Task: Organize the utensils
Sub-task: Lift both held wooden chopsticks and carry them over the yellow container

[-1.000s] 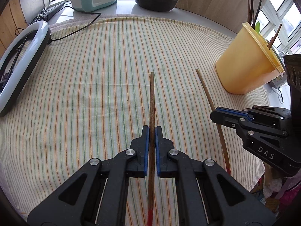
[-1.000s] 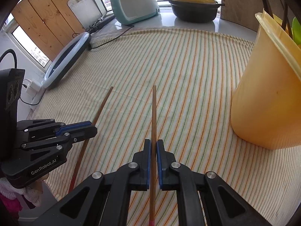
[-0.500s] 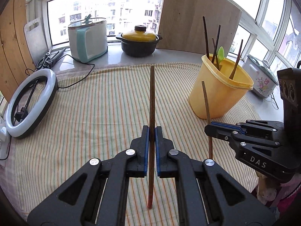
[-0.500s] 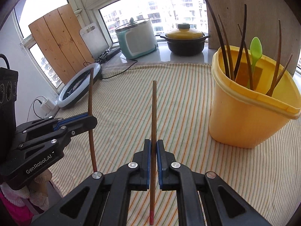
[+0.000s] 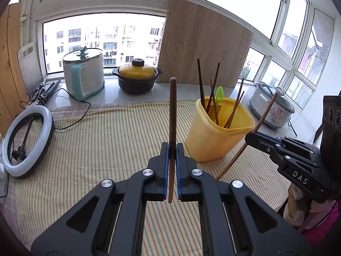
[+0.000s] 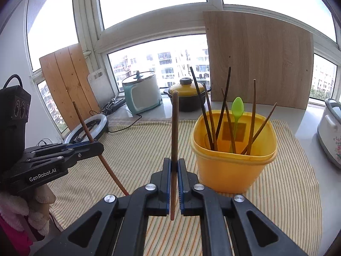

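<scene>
My left gripper (image 5: 172, 147) is shut on a brown wooden chopstick (image 5: 172, 111) that stands upright above the striped cloth. My right gripper (image 6: 174, 162) is shut on a second brown chopstick (image 6: 174, 128), also upright. Each gripper shows in the other's view: the right gripper (image 5: 248, 136) with its slanted chopstick (image 5: 264, 115), the left gripper (image 6: 100, 147) with its chopstick (image 6: 82, 119). A yellow tub (image 6: 232, 166) (image 5: 215, 138) stands just right of both, holding several dark chopsticks and a green spoon (image 6: 237, 106).
The striped cloth (image 5: 106, 149) covers the table. A ring light (image 5: 25, 140) lies at the left edge. On the sill behind stand a teal-and-white cooker (image 5: 84, 72), a yellow-lidded black pot (image 5: 137, 79), a wooden board (image 5: 204, 49) and a flowered rice cooker (image 5: 271, 108).
Both grippers have lifted their chopsticks off the cloth and tipped them up from lying flat to standing upright. The tub is now nearer and seen from higher.
</scene>
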`<move>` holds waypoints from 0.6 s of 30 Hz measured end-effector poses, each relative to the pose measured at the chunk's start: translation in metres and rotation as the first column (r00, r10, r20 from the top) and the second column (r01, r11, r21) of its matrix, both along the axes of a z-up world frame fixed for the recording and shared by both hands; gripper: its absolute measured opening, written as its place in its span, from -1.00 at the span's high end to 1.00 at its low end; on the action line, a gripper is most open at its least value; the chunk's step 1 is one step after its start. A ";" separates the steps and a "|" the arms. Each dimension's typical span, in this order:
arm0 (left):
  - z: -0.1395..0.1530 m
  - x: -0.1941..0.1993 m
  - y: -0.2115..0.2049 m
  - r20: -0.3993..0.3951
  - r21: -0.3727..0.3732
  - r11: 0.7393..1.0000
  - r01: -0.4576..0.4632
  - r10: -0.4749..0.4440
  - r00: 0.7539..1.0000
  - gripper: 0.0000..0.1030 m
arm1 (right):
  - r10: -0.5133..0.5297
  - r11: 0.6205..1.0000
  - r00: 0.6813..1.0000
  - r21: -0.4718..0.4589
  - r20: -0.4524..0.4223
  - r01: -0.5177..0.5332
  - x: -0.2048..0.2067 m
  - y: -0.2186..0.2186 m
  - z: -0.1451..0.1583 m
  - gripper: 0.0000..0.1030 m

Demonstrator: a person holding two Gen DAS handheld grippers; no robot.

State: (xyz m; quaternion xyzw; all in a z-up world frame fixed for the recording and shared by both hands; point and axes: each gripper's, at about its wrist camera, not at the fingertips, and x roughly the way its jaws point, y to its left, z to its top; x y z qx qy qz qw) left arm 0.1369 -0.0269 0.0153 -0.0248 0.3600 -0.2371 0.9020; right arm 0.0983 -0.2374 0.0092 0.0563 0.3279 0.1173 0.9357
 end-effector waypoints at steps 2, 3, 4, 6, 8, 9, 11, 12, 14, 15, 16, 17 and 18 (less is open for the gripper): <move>0.011 0.004 -0.005 0.013 -0.020 1.000 0.010 -0.010 1.000 0.93 | -0.007 1.000 0.999 -0.001 0.035 0.007 -0.002 -0.005 0.013 0.94; 0.017 0.005 -0.007 0.020 -0.031 0.999 0.014 -0.013 1.000 0.93 | -0.010 1.000 0.999 -0.005 0.052 0.011 -0.002 -0.006 0.020 0.94; 0.022 0.007 -0.010 0.029 -0.040 0.999 0.020 -0.019 0.999 0.93 | -0.013 1.000 0.998 -0.009 0.063 0.014 -0.001 -0.008 0.025 0.94; 0.032 0.011 -0.017 0.051 -0.050 0.998 0.033 -0.030 0.998 0.93 | -0.020 1.000 0.996 -0.014 0.083 0.021 0.001 -0.010 0.035 0.94; 0.041 0.015 -0.023 0.066 -0.059 0.997 0.043 -0.039 0.997 0.93 | -0.024 1.000 0.995 -0.014 0.097 0.026 0.006 -0.013 0.044 0.94; 0.045 0.017 -0.027 0.074 -0.064 0.997 0.048 -0.043 0.996 0.93 | -0.026 1.000 0.995 -0.011 0.100 0.027 0.009 -0.015 0.048 0.94; 0.054 0.021 -0.032 0.087 -0.076 0.996 0.053 -0.047 0.995 0.93 | -0.028 1.000 0.994 0.001 0.103 0.028 0.012 -0.020 0.054 0.94; 0.058 0.024 -0.034 0.093 -0.082 0.995 0.056 -0.048 0.994 0.93 | -0.029 1.000 0.994 0.005 0.105 0.029 0.014 -0.023 0.058 0.94; 0.065 0.029 -0.037 0.105 -0.098 0.993 0.059 -0.048 0.993 0.93 | -0.036 0.999 0.993 0.003 0.115 0.036 0.017 -0.027 0.065 0.94; 0.069 0.031 -0.039 0.111 -0.104 0.993 0.060 -0.048 0.993 0.93 | -0.040 0.999 0.991 0.000 0.124 0.040 0.019 -0.029 0.068 0.94; 0.073 0.034 -0.041 0.116 -0.110 0.992 0.062 -0.049 0.992 0.93 | -0.044 0.999 0.990 -0.002 0.132 0.045 0.020 -0.032 0.072 0.94; 0.076 0.036 -0.042 0.119 -0.115 0.991 0.062 -0.048 0.992 0.93 | -0.049 0.999 0.989 -0.003 0.140 0.050 0.021 -0.035 0.076 0.94; 0.079 0.039 -0.043 0.121 -0.121 0.991 0.063 -0.048 0.991 0.93 | -0.053 0.999 0.988 -0.002 0.147 0.053 0.022 -0.037 0.080 0.94</move>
